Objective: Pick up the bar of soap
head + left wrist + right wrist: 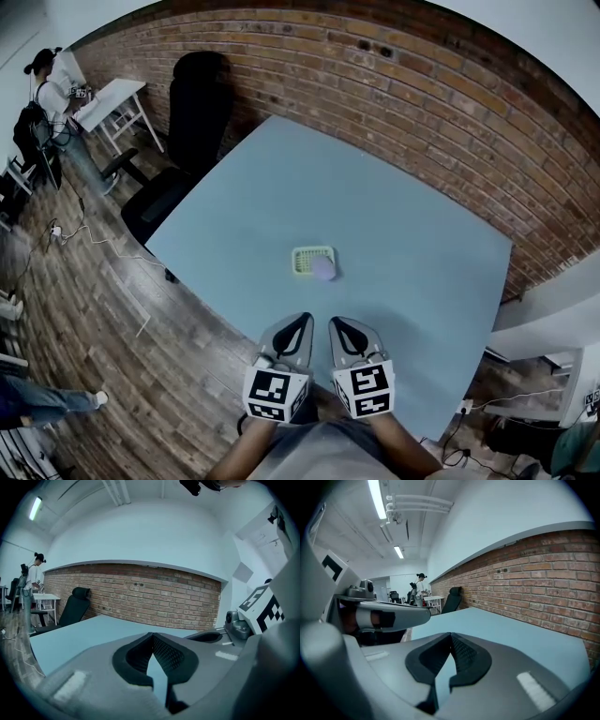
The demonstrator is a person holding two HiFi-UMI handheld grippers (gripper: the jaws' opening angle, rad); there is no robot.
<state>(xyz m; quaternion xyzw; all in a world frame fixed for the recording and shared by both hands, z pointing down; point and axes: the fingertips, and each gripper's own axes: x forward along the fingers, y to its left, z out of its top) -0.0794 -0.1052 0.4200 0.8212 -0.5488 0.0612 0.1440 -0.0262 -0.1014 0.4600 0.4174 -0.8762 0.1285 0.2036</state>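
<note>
1. Head view: left tongs (pixel 300 321) and right tongs (pixel 339 324) hover side by side at the surface's (pixel 422 234) near edge. The bar of soap (pixel 324 269) lies apart from them on a green dish (pixel 304 255), mid-surface.
2. Left gripper view: tips clenched together, nothing between them.
3. Right gripper view: likewise clenched and empty. The soap looks small, light, hard, rounded and probably slippery, so it is best pinched across its narrow sides.

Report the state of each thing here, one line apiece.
Left gripper: shut, nothing between its jaws.
Right gripper: shut, nothing between its jaws.
Lilac oval bar of soap: lying in the tray, untouched.
Pale green plastic soap tray: flat on the light blue table, holding the soap.
</note>
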